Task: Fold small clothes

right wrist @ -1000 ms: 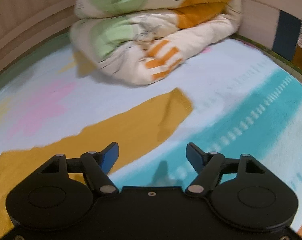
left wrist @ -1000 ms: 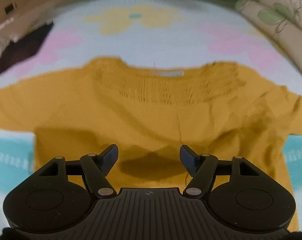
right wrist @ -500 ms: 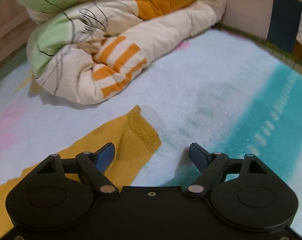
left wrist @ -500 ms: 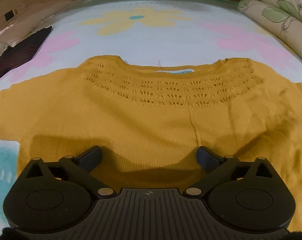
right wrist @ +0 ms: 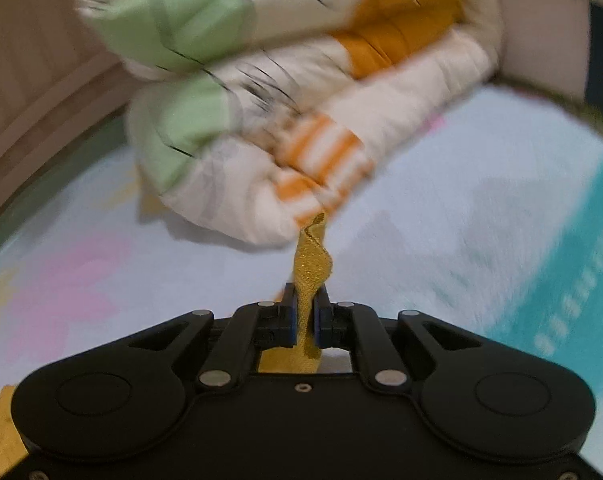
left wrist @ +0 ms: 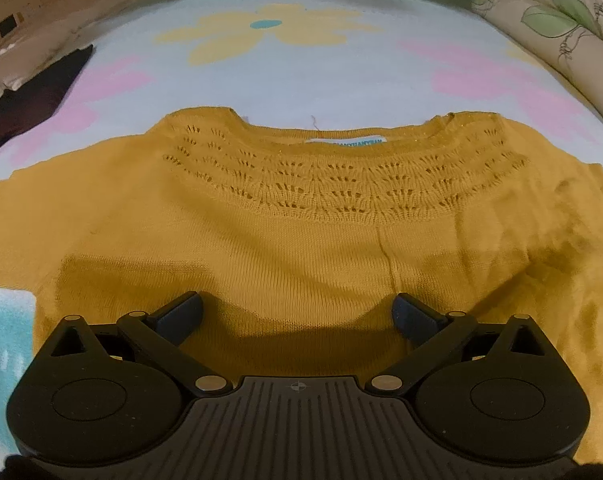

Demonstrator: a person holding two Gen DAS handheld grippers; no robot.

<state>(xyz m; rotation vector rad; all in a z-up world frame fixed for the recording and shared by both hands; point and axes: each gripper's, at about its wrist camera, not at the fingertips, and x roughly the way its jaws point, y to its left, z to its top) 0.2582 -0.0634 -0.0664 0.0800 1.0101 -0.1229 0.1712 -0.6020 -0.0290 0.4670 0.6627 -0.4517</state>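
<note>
Bedspread (left wrist: 341,88), pale blue with pink and yellow flowers and a turquoise band, fills both views. On it, spread flat with its neckline away from the left camera, lies the mustard sweater (left wrist: 301,232), body and both sleeves laid out wide, a white neck label showing at the collar. At the right edge sits a folded quilt (right wrist: 285,92) in cream, green and orange, blurred in the right wrist view. Off to the left of the sweater, a dark garment (left wrist: 33,96) rests near the bed's edge.

Now the left gripper (left wrist: 297,314): jaws spread as wide as they go, having just opened out, hanging over the lower middle of the sweater's body. Knit shows between and beneath both fingers, but neither pad presses on it.

Over to the right gripper (right wrist: 305,312): jaws have just snapped together and they are pinching the sweater's sleeve cuff (right wrist: 311,264). The glittery cuff stands up out of the pads in a twisted strip, its tip in line with the quilt's lower edge, and more mustard cloth runs back under the gripper.
</note>
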